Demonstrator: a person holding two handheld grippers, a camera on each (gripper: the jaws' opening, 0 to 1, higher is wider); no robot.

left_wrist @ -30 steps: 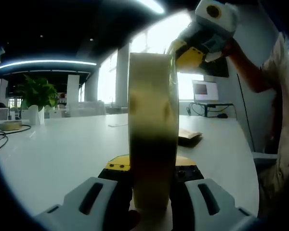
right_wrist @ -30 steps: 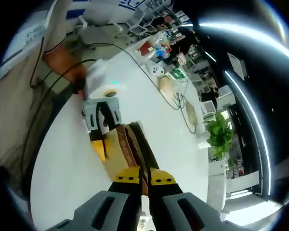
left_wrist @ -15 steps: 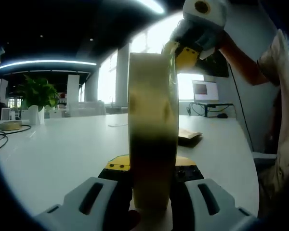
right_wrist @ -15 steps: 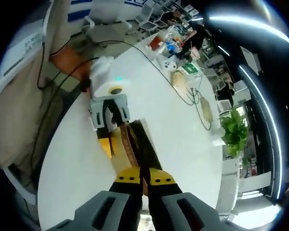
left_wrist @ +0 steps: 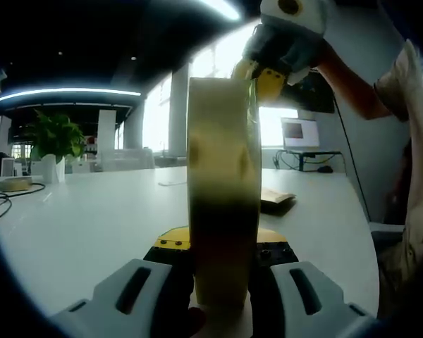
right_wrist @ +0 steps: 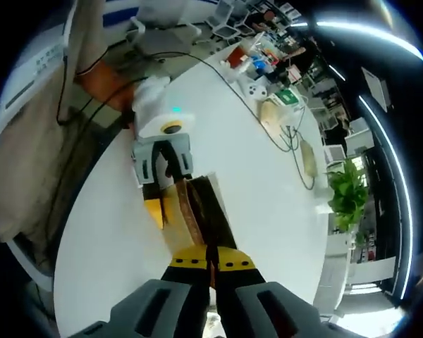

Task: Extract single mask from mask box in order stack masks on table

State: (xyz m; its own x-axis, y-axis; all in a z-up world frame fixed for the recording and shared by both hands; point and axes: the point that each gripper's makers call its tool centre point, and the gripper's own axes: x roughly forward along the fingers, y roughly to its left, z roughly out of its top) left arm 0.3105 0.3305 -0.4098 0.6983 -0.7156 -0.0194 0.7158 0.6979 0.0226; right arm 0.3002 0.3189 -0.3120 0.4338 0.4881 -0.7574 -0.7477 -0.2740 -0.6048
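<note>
In the left gripper view the left gripper [left_wrist: 222, 271] clamps the mask box [left_wrist: 223, 204] between its jaws, the box standing on edge on the white table [left_wrist: 92, 218] and rising as a tall pale-yellow slab straight ahead of the camera. Above the box's top edge the right gripper [left_wrist: 257, 74] comes in from the upper right, its yellow-tipped jaws down at the box's top, held by a person's hand [left_wrist: 338, 60]. Further along the table lies a flat brown thing [left_wrist: 275, 197], too dim to name; a potted plant [left_wrist: 53, 141] stands at the far left beside a coiled cable [left_wrist: 10, 190], and a monitor [left_wrist: 301, 132] sits beyond the table on the right. In the right gripper view, looking down, the right gripper [right_wrist: 211, 262] has its jaws pressed together on a thin edge coming up from the box [right_wrist: 194, 215], probably a mask [right_wrist: 211, 257], though it is too slim to be sure. The left gripper [right_wrist: 162, 176] grips the box's far end from the side, its jaws either side of the box wall, with the person's sleeve [right_wrist: 35, 141] at left. The table [right_wrist: 254, 176] carries a cable [right_wrist: 282, 137] and small clutter [right_wrist: 257, 60] at its far end, with the plant [right_wrist: 347, 197] off to the right.
</note>
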